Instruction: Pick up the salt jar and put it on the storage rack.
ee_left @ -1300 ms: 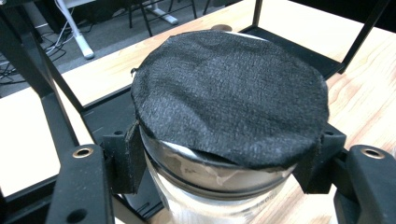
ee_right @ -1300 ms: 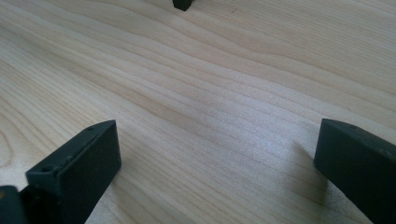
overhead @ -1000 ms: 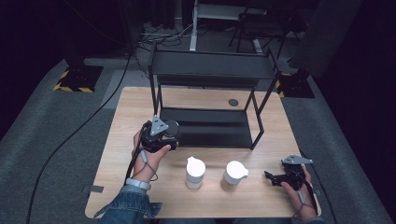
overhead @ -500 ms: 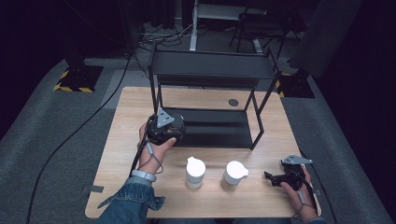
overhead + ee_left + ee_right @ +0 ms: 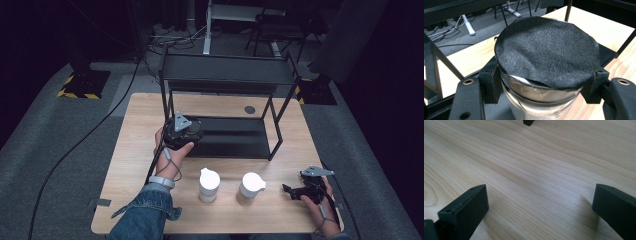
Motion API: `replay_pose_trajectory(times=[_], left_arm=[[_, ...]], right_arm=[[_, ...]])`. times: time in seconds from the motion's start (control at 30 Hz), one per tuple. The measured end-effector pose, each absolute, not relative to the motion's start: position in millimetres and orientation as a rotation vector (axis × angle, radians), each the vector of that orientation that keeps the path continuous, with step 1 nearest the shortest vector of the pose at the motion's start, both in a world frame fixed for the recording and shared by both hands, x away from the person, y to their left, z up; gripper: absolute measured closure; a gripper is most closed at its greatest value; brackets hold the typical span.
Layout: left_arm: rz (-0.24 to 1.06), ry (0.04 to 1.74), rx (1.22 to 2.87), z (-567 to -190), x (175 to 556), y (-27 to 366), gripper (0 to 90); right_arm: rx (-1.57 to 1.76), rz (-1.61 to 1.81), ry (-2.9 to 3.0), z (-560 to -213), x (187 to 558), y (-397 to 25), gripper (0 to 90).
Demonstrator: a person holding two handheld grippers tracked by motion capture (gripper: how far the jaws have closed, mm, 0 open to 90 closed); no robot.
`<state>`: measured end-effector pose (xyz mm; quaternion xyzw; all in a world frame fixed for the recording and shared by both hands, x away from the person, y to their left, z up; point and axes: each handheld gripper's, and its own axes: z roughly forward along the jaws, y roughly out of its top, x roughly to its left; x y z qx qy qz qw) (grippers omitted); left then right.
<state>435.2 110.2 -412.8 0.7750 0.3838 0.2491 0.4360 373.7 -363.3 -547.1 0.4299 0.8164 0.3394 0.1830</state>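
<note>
While the left hand-held gripper (image 5: 544,82) clamps a black-capped jar (image 5: 546,57) mid-frame by the rack (image 5: 225,75) (likely for shelving), the right hand-held gripper (image 5: 539,207) rests released on the surface (image 5: 536,165).

High view: dim surroundings, near-black beyond the floor (image 5: 60,150); desk (image 5: 135,150) lit evenly from above, soft short shadows beside the two white bottles (image 5: 209,185). Slightly soft, low detail; no glare.

Left gripper view: bright, diffuse. Black fabric cover (image 5: 546,47) sharp, weave visible; background chair legs and cables blurred. Faint sheen on jar rim (image 5: 536,93).

Right gripper view: bright, pale sheen on wood grain mid-frame. Soft shadows beside both tongs (image 5: 541,212). Near edges of tongs blurred; far corner slightly out of focus.
</note>
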Motion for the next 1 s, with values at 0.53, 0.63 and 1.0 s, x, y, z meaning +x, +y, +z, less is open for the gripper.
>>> replay_pose_trajectory(times=[0.53, 0.63, 1.0], left_arm=[[0.611, 0.991, 1.898, -427, 459, 103, 31.3], [0.611, 0.986, 1.902, -431, 463, 101, 31.3], [0.603, 0.997, 1.915, -445, 477, 98, 31.3]], right_arm=[[1.208, 0.960, 2.310, -547, 374, -363, 0.3], [1.208, 0.959, 2.309, -547, 374, -363, 0.3], [1.208, 0.961, 2.309, -547, 374, -363, 0.3]])
